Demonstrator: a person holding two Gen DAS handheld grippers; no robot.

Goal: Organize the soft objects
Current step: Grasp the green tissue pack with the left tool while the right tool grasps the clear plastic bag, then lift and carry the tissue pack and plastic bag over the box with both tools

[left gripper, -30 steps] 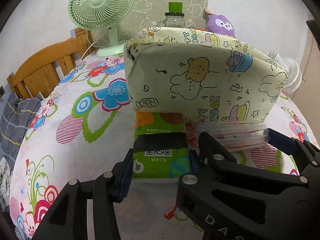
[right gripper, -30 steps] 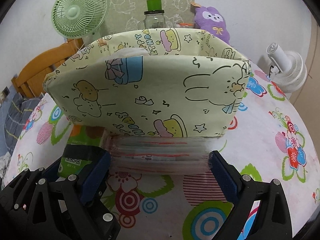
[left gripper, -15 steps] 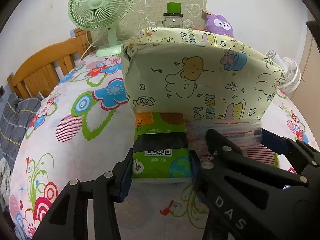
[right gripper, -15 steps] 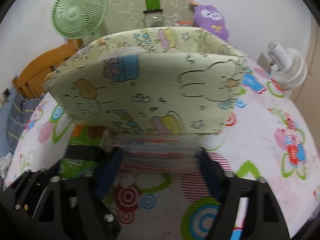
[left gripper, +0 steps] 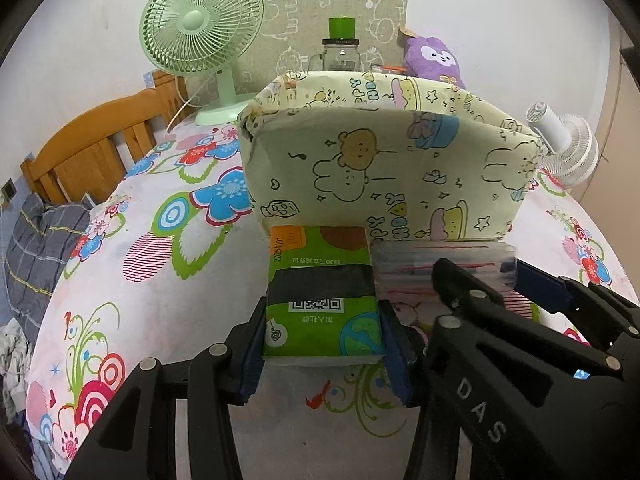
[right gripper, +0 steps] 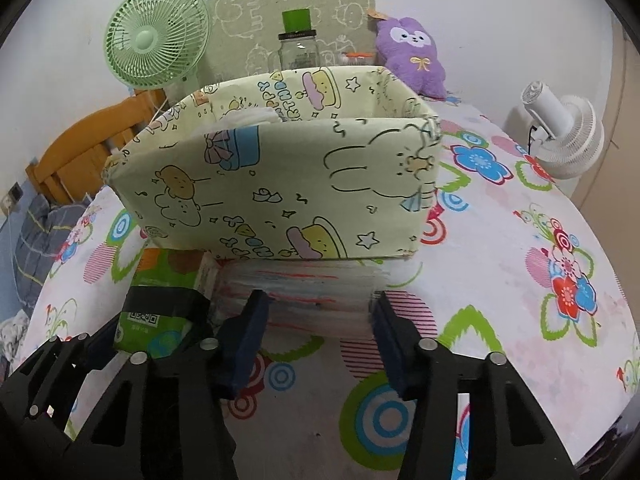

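A green tissue pack (left gripper: 322, 304) lies on the flowered tablecloth in front of a yellow cartoon-print fabric bin (left gripper: 384, 172). My left gripper (left gripper: 322, 344) is shut on the pack's sides. Beside it a clear-wrapped pack with red stripes (right gripper: 316, 296) lies against the bin (right gripper: 280, 192). My right gripper (right gripper: 316, 332) is shut on that pack, its blue pads pressing both ends. The right gripper also shows in the left wrist view (left gripper: 500, 312). White cloth (right gripper: 250, 117) sits inside the bin.
A green desk fan (left gripper: 202, 28), a glass jar with a green lid (left gripper: 341, 54) and a purple plush toy (right gripper: 412, 56) stand behind the bin. A white fan (right gripper: 564, 132) is at the right. A wooden chair (left gripper: 92, 152) stands at the left table edge.
My right gripper has closed from wide open onto the clear-wrapped pack. My left gripper stays shut on the green pack, and both have lifted slightly.
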